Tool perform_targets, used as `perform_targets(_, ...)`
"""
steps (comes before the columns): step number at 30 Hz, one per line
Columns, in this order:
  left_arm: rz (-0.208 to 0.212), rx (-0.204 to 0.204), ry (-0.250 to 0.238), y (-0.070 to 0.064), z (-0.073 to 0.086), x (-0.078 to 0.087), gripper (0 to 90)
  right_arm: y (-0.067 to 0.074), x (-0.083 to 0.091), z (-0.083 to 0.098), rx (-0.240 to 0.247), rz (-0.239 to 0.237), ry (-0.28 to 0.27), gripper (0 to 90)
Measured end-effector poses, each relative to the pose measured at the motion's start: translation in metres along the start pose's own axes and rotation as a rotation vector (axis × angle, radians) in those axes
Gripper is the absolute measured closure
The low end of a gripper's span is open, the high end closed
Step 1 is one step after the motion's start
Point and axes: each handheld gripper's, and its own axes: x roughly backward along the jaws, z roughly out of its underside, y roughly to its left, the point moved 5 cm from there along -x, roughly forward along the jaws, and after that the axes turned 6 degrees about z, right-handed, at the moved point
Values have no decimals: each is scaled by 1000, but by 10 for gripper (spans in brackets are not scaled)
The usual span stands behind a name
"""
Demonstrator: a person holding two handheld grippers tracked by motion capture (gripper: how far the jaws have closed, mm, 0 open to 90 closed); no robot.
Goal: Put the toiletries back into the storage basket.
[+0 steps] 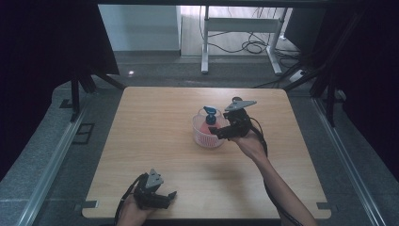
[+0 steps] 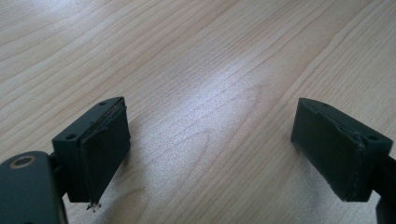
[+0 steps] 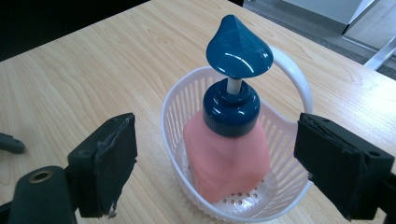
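Pump bottle: pink body, dark blue collar and dark blue pump head; stands inside the white basket, near the middle of the table, a little right of centre in the high view.
Long axis: close to upright, bottom on the basket floor, pump head at the top; leans slightly in the right gripper view.
Pointing: tapered tip of the pump head aimed away from the right claw's camera, toward the far side of the table; white stem visible between collar and head.
Basket: white plastic, slotted walls, holes in the floor, one white handle arching up behind the pump head; sits flat on the table.
Right claw: spread wide, nothing held; one black jaw on either side of the basket in its own view, both short of touching it; in the high view just right of the basket, held by the right hand, forearm coming in from the bottom right.
Left claw: spread wide, nothing between the jaws but bare wood; low over the near edge of the table, well apart from the basket.
Left hand: at the bottom edge of the high view, gripping the left gripper.
Table: light wood grain, square-cornered.
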Motion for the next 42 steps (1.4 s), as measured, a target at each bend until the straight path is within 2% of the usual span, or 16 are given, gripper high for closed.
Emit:
perform_targets(18, 0, 2, -1, 0, 0, 0, 113, 7, 19, 11, 37, -8, 1, 104)
perform_targets(42, 0, 3, -1, 0, 0, 0, 114, 11, 38, 40, 29, -18, 4, 79)
